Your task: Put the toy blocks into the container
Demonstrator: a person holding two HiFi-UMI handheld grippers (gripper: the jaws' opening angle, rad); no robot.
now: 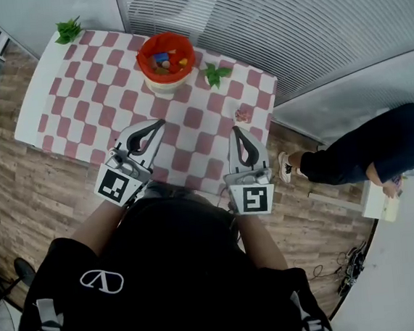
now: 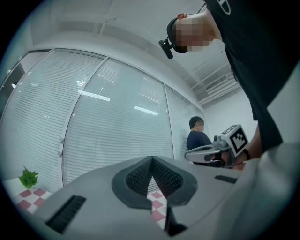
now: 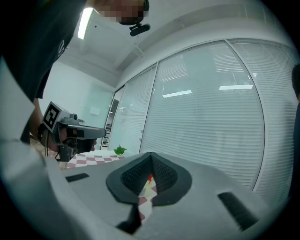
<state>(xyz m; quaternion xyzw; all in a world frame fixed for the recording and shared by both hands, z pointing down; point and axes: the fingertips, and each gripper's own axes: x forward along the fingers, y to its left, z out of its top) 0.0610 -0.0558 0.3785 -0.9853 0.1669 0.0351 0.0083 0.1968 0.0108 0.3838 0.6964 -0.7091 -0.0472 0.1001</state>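
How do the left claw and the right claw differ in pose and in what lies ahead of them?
The left claw slants toward the right claw's side; the right claw points straight across the checkered cloth. A small pink object lies just beyond the right claw's tip; only bare cloth lies near the left claw's. Both are shut and empty.

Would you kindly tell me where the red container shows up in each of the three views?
Head view: the container is at top centre, on the checked cloth.
Left gripper view: not in it; only cloth shows through the gap below the jaws.
Right gripper view: a red sliver in the gap below the shut jaws, probably the container.
Shared landmark: the checked cloth.
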